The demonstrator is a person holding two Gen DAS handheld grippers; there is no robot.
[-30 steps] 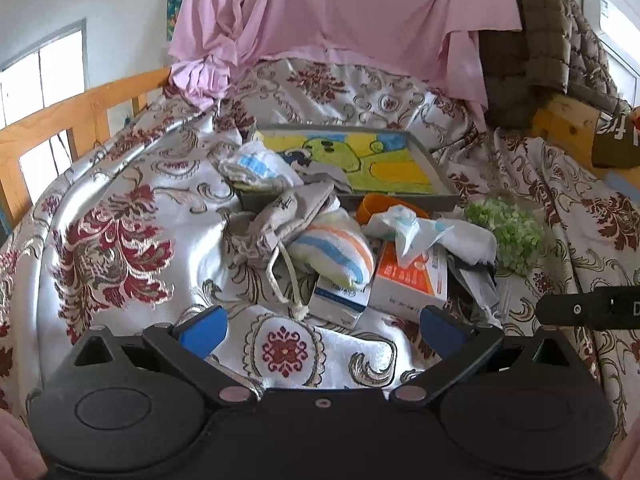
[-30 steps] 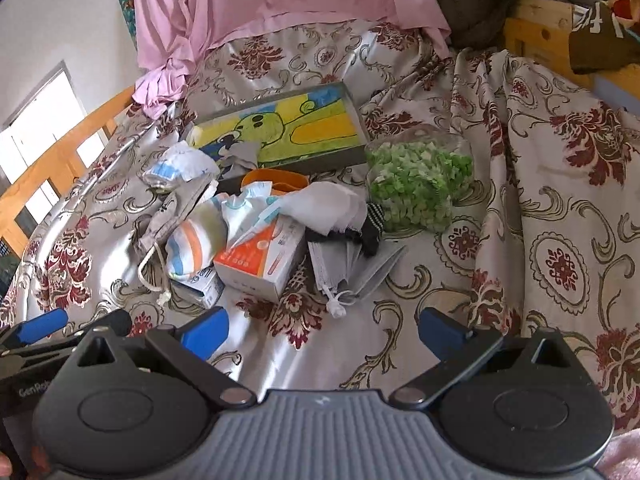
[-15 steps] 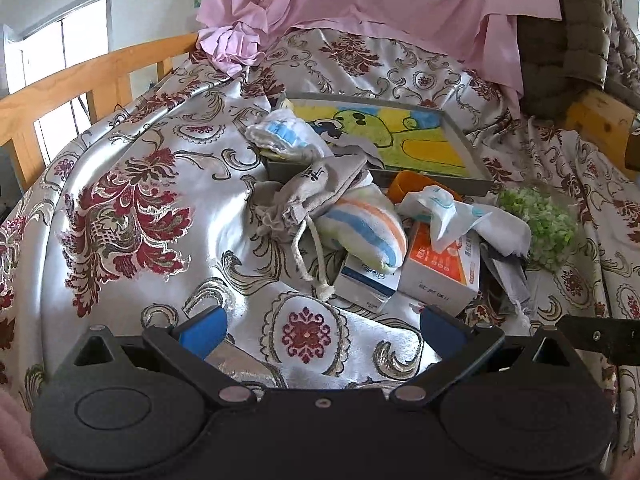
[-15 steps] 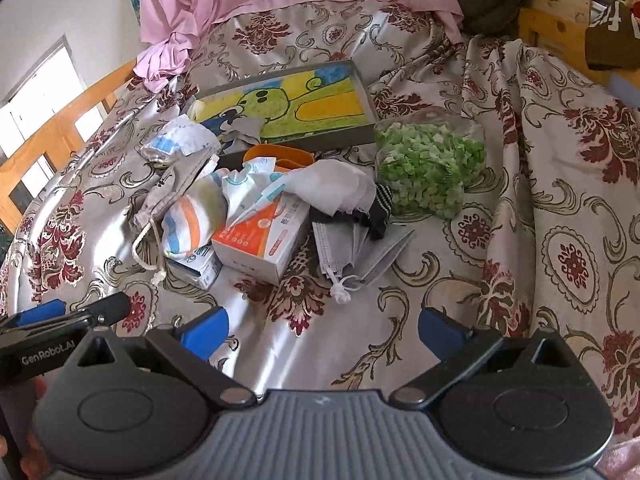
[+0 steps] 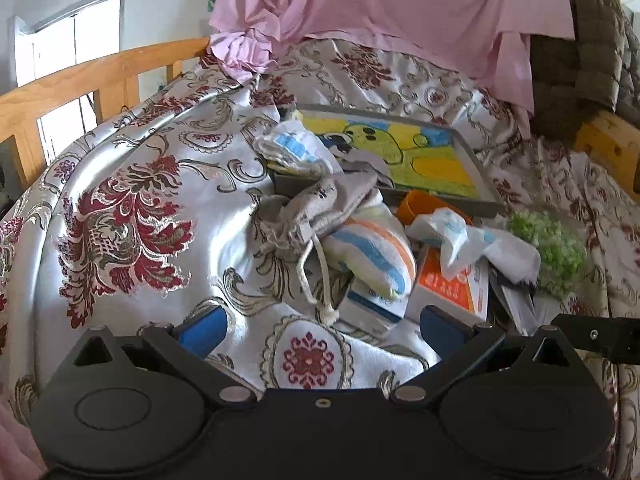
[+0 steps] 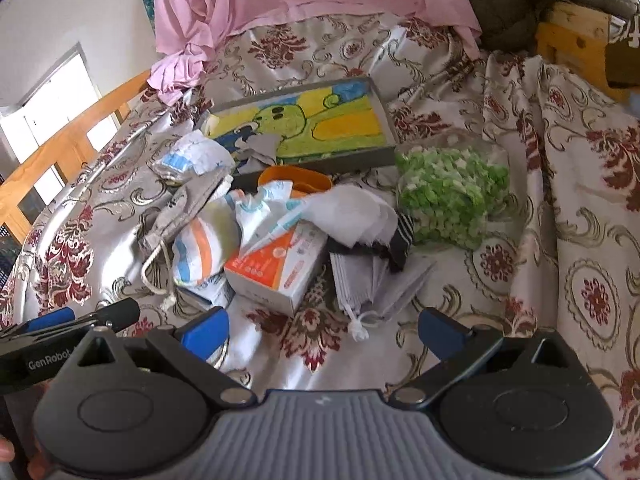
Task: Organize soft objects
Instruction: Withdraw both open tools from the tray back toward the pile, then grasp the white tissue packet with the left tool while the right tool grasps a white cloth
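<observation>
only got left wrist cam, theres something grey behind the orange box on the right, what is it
Observer: A fanned stack of grey face masks, lying right of the orange box, white ear loops toward the near edge.
Operator: right gripper holding anything
Observer: No, the right gripper is open, nothing between its fingers.
Operator: anything under that white cloth
Observer: A black and white striped piece pokes out from under the white cloth, beside the bag of green bits.
</observation>
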